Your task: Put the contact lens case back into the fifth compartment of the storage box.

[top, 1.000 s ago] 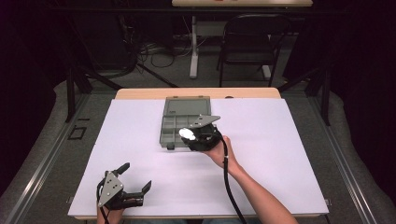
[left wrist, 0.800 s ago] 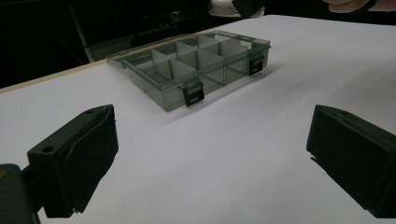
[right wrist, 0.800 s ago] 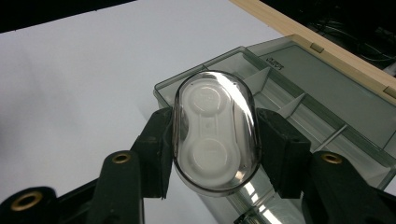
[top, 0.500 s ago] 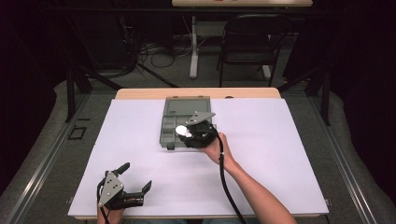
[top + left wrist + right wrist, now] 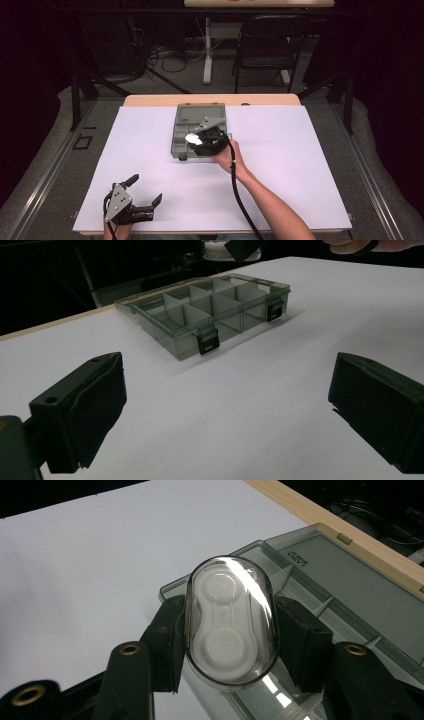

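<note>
Clear capsule (image 5: 194, 139) clamped in right hand-held gripper (image 5: 202, 141) over grey box (image 5: 199, 131) near tabletop (image 5: 300, 165) far edge. Left hand-held gripper (image 5: 145, 192) open at near-left corner. Right gripper view: jaws pinch capsule (image 5: 231, 622) above box (image 5: 330, 595).

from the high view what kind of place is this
Probably a lab or recording workspace: a white-covered table inside a dark metal frame, loose floor cables, and a folding chair behind.

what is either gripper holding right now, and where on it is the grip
The right gripper clamps a clear oval plastic case with a white insert, across its two long sides. The left gripper is open and holds nothing.
</note>
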